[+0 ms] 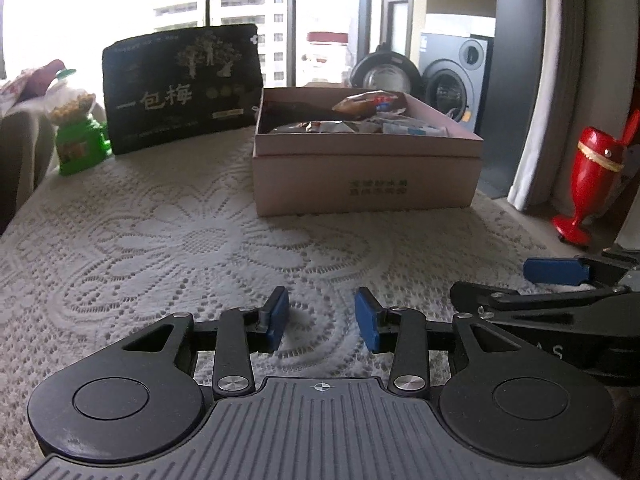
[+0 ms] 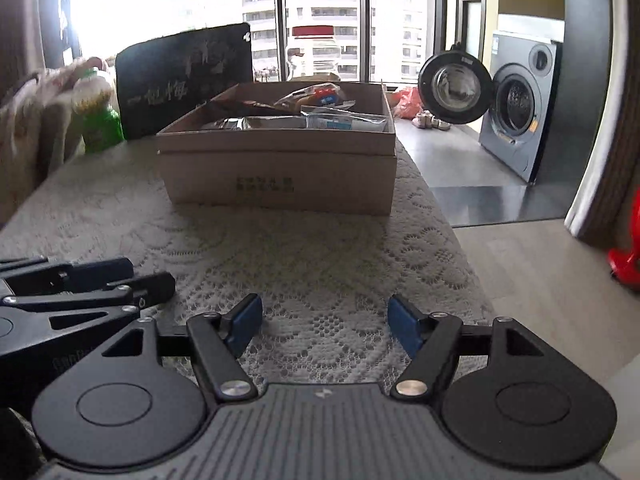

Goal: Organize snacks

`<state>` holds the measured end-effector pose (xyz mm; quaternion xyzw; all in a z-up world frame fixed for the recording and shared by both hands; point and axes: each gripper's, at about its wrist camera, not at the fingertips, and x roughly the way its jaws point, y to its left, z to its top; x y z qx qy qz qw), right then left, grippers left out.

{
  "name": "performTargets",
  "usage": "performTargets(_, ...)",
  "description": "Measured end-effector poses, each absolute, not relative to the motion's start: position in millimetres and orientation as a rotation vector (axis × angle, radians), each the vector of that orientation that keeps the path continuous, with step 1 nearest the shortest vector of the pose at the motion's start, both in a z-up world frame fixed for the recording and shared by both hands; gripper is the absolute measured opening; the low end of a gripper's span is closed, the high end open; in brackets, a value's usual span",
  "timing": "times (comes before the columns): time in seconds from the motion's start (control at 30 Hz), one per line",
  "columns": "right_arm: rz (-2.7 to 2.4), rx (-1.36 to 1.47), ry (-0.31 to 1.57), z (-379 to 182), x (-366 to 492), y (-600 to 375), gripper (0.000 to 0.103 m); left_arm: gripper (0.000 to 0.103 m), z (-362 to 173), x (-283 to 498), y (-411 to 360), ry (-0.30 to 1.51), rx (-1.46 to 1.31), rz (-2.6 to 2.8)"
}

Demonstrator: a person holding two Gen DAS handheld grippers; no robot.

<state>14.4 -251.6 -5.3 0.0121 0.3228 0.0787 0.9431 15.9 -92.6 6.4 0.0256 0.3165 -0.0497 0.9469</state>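
A pale cardboard box [image 1: 368, 176] [image 2: 280, 176] stands on the lace tablecloth, holding several wrapped snack packets [image 1: 366, 106] [image 2: 316, 98]. Left of it a large black snack bag [image 1: 180, 88] [image 2: 184, 80] stands upright, with a green jar [image 1: 80, 144] [image 2: 102, 126] beside it. My left gripper [image 1: 322, 318] hovers low over the cloth in front of the box, open, nothing between its blue pads. My right gripper [image 2: 324, 326] sits beside it, open wider and empty too. Each gripper shows at the edge of the other's view.
The lace cloth [image 1: 180, 240] covers the table, whose right edge drops to the floor [image 2: 540, 272]. A washing machine [image 2: 516, 116] with its door open stands beyond. A red vase-like object [image 1: 588, 176] stands on the floor at right. A clear red-lidded jar [image 2: 314, 54] sits behind the box.
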Motion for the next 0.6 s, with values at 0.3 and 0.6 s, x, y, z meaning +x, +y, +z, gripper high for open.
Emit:
performTargets(0.3, 0.161, 0.039, 0.657, -7.1, 16.4, -251.3, 0.072, 0.042, 6.5, 15.6, -89.4, 0.646, 0.025, -0.098)
performTargets(0.6, 0.156, 0.044, 0.655, -7.6, 15.8, -250.9, 0.072, 0.042, 6.3, 15.3, -88.5, 0.645, 0.018, -0.098)
